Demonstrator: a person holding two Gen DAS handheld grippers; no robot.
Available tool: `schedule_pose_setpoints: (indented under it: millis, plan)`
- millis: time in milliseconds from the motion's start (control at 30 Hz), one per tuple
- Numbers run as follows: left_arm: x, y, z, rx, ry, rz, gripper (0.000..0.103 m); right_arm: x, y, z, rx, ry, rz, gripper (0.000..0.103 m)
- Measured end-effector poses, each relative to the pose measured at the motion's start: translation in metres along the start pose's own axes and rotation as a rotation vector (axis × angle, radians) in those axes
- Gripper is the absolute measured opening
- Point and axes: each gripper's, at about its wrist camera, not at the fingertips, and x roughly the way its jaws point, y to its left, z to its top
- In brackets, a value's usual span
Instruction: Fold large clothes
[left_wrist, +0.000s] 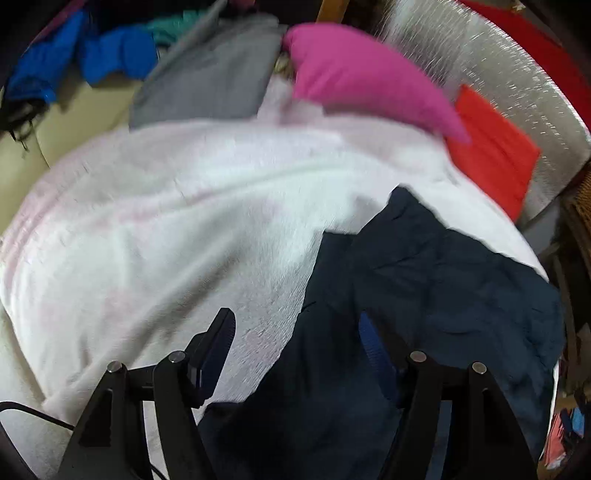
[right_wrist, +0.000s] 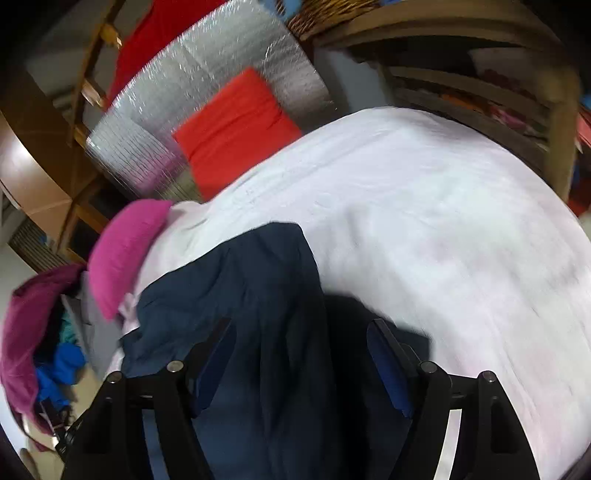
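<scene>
place: home bedroom | bed sheet (right_wrist: 424, 206) | clothes pile (left_wrist: 122, 55) | wooden shelf (right_wrist: 480, 85)

**Navy garment between my right jaws**

My right gripper (right_wrist: 301, 358) stands spread wide, and the dark navy garment (right_wrist: 266, 295) runs straight through the gap between the jaws; I cannot tell whether either pad touches it. The cloth lies bunched on a white blanket (right_wrist: 443, 221) that stretches ahead and to the right of the jaws. Left of the left jaw sits a pink cushion (right_wrist: 122, 254), with a pile of clothes (right_wrist: 48, 332) beyond it. Far ahead, a folded red cloth (right_wrist: 236, 133) rests on a silver foil mat (right_wrist: 207, 74). The picture is motion-blurred.
</scene>
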Motion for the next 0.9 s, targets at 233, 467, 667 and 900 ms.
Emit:
schedule_pose_setpoints:
  millis: [233, 467, 667, 900]
  plan:
    - [0.021, -0.022, 0.004, 0.049, -0.017, 0.033, 0.070, 0.092, 0.009, 0.032, 0.044, 0.116, 0.055, 0.078]
    - [0.025, -0.035, 0.009, 0.083, -0.055, 0.044, 0.070, 0.080, 0.031, 0.032, -0.042, -0.027, -0.006, 0.015]
    - [0.013, -0.033, 0.004, 0.063, -0.116, 0.042, 0.070, 0.107, 0.018, 0.017, -0.023, 0.004, -0.166, 0.014]
    - [-0.004, -0.035, 0.002, 0.099, -0.198, 0.058, 0.070, 0.066, 0.031, 0.024, 0.026, -0.060, -0.230, 0.060]
